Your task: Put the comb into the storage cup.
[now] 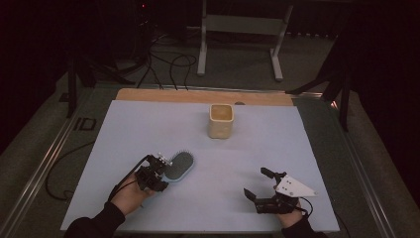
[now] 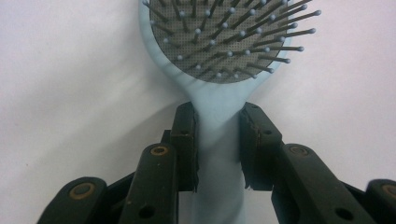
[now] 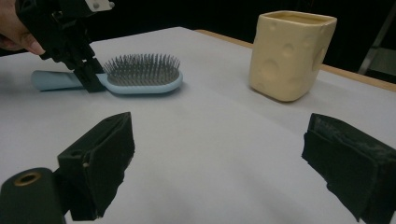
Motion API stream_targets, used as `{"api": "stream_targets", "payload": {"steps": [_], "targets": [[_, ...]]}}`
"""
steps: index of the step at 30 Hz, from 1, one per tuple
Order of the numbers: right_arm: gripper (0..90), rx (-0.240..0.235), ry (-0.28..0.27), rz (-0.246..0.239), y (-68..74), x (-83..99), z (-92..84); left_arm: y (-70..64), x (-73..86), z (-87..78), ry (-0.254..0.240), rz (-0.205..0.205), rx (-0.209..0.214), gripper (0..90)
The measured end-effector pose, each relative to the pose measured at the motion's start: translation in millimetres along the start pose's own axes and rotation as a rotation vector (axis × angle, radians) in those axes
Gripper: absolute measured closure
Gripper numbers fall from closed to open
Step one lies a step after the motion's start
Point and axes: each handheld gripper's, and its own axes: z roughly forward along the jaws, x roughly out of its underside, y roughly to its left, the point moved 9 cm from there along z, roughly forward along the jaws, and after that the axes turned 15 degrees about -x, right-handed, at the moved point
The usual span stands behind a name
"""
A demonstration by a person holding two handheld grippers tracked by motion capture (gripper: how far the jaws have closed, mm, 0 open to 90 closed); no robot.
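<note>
A light blue hairbrush (image 1: 179, 165) with dark bristles lies flat on the white sheet at the near left. My left gripper (image 1: 159, 173) is shut on its handle (image 2: 218, 140), both pads (image 2: 186, 140) pressed against the handle just below the head (image 2: 224, 37). From the right gripper view the hairbrush (image 3: 140, 77) rests bristles up with the left gripper (image 3: 88, 74) clamped at its neck. My right gripper (image 1: 257, 183) is open near the front right of the table, its fingers (image 3: 100, 163) wide apart with nothing between them. A cream square cup (image 1: 221, 120) stands upright mid-table.
The white sheet (image 1: 148, 124) covers most of the table, with a wooden strip (image 1: 163, 95) showing along the far edge. Beyond the table are cables and a white metal frame (image 1: 237, 29) on the floor. The cup (image 3: 292, 53) sits far right in the right gripper view.
</note>
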Motion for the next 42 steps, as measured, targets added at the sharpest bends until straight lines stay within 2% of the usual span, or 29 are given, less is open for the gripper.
{"api": "stream_targets", "payload": {"steps": [3,5,6,7,11,17,18,19,22,24,25,27,34,37,42], "targets": [[8.7,0.003,0.001,-0.001,-0.2,-0.1,-0.3,2.1,-1.9,-4.5,-0.022,-0.016,0.024,70.2],[8.7,0.002,-0.001,-0.003,-0.9,-0.1,-0.3,4.9,-3.1,-7.0,-0.040,-0.024,0.017,70.2],[8.7,0.004,-0.003,-0.005,-0.9,-0.5,-0.5,5.4,-2.8,-8.2,-0.042,-0.015,0.018,70.2],[8.7,0.003,-0.005,-0.006,-0.7,-0.8,-0.5,6.6,-3.1,-9.2,-0.050,-0.016,-0.001,70.2],[8.7,0.004,-0.002,-0.002,-1.3,-0.1,-0.2,5.1,-3.5,-13.5,-0.074,0.003,0.006,70.3],[8.7,0.002,-0.004,-0.002,-1.1,-0.3,-0.4,7.4,-5.2,-17.9,-0.106,-0.009,0.009,70.3],[8.7,0.003,-0.006,-0.005,-1.2,-0.8,-0.4,7.1,-5.5,-19.1,-0.111,-0.004,0.022,70.3],[8.7,0.002,-0.007,-0.005,-1.2,-0.9,-0.3,8.2,-6.9,-20.2,-0.125,-0.012,0.009,70.3],[8.7,0.002,-0.002,0.001,-1.0,-0.2,-0.1,8.8,-10.0,-25.0,-0.152,-0.021,0.029,70.3],[8.7,0.003,-0.005,-0.005,-1.2,-0.8,-0.3,8.8,-11.7,-27.5,-0.164,-0.016,0.027,70.3],[8.7,0.001,-0.005,-0.002,-1.1,-0.7,-0.3,8.5,-12.5,-28.6,-0.168,-0.018,0.040,70.3],[8.7,0.002,-0.002,0.001,-1.4,0.0,0.0,8.7,-13.9,-29.4,-0.174,-0.010,0.031,70.3],[8.7,0.001,-0.004,-0.003,-1.2,-0.5,-0.4,5.7,-20.2,-34.7,-0.216,-0.008,0.050,70.3],[8.7,0.002,-0.004,-0.001,-1.3,-0.6,-0.2,5.4,-21.7,-36.2,-0.228,0.001,0.044,70.3],[8.7,0.003,-0.004,-0.005,-1.2,-0.8,-0.2,5.5,-25.7,-40.5,-0.259,-0.010,0.050,70.3]]}}
